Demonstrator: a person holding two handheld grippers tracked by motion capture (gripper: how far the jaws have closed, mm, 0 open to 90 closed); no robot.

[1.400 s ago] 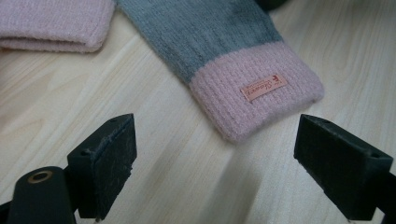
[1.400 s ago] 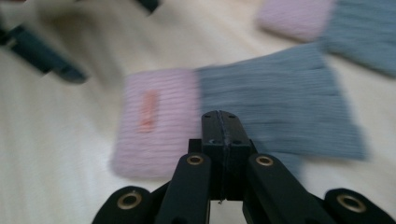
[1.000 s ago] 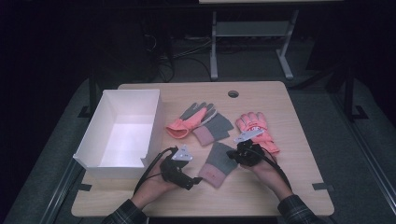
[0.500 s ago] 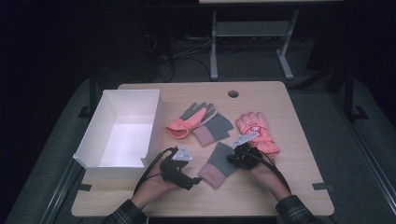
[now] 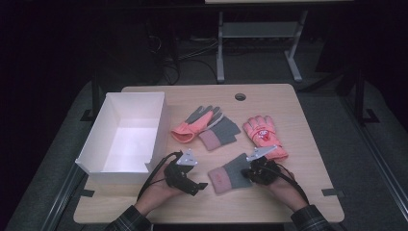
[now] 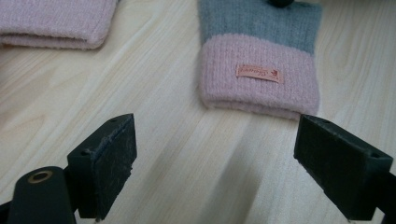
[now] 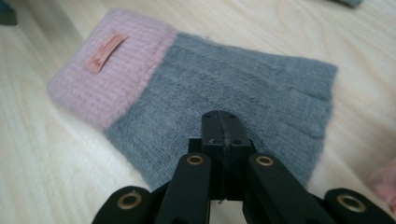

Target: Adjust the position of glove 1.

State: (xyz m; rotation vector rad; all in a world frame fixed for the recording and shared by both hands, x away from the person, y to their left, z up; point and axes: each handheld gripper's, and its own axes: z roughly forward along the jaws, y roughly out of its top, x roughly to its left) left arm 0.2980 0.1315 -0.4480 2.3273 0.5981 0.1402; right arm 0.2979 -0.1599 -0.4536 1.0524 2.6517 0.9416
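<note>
Pinching the grey glove (image 5: pixel 231 174) near its finger end, right gripper (image 5: pixel 253 172) is pressed together on the knit, right of the white box (image 5: pixel 96 163). Left gripper (image 5: pixel 198 186) is waiting spread beside the pink cuff. Thin pinch risks fabric slipping out when lifted.

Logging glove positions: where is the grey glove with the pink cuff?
High view: grey glove lies near the table's front edge, between left gripper and right gripper.
</note>
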